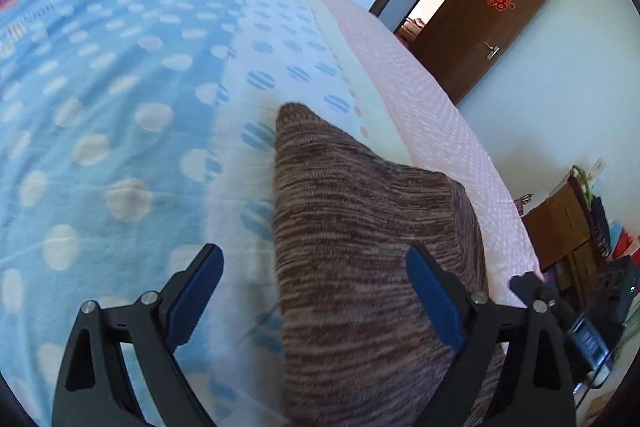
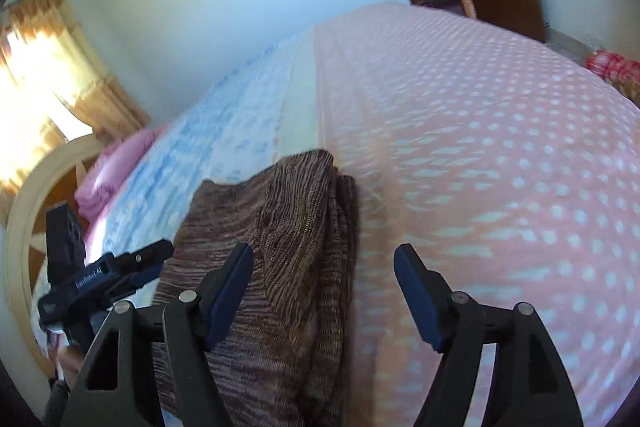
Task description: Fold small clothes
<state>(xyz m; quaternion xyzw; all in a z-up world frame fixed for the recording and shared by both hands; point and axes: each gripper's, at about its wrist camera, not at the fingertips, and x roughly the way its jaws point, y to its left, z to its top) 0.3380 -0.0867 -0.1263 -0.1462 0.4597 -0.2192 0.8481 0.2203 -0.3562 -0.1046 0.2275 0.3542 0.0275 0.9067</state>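
both grippers wide, nothing held

my left gripper [image 1: 314, 293] and right gripper [image 2: 322, 295] gape over the folded brown knit [image 1: 360, 227] (striped weave), lying on the dotted bed [image 1: 120, 107].

Both wrist cameras hang close above the dotted blue-and-pink bed cover [image 1: 120, 99], tilted downward. The left looks toward the brown wooden door [image 1: 480, 39], the right toward the yellow curtain [image 2: 60, 67]; both share the brown striped knit garment [image 1: 360, 247].

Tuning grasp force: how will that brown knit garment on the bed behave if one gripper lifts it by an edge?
The brown knit garment would probably drape floppily; its layers sag in soft folds. The ribbed weave suggests little slipping. The fold may fall open, since nothing pins it.
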